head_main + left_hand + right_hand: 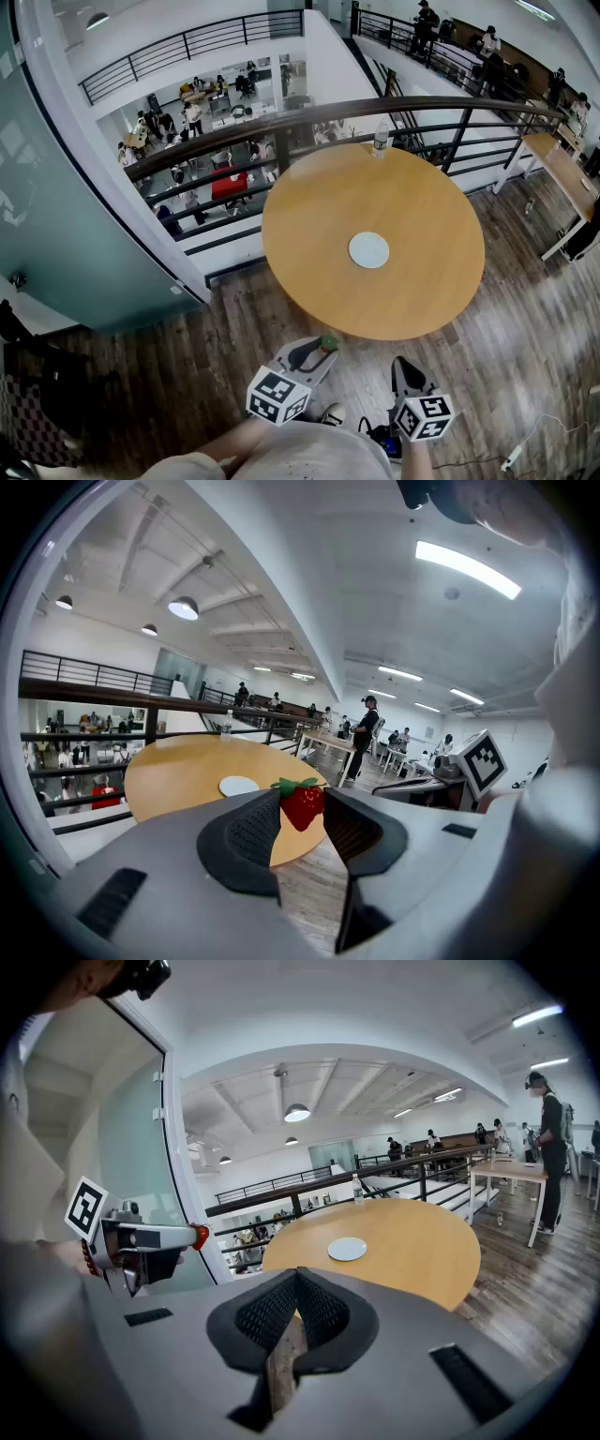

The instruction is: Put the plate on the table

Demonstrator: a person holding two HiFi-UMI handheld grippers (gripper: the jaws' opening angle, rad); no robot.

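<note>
left gripper (302, 810) fingers gripped a strawberry (302, 804) | right gripper (297, 1279) fingers closed, empty | plate (368, 249) lay on counter (427, 202)

A small round white plate (368, 250) is seen lying flat near the middle of the round, light-brown wooden desk (431, 272), a clear plastic bottle (381, 139) is stood upright at its far edge, and the desk is carried by a dark wood-plank floor (253, 328).

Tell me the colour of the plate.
The plate is white; the head view shows it best.
</note>
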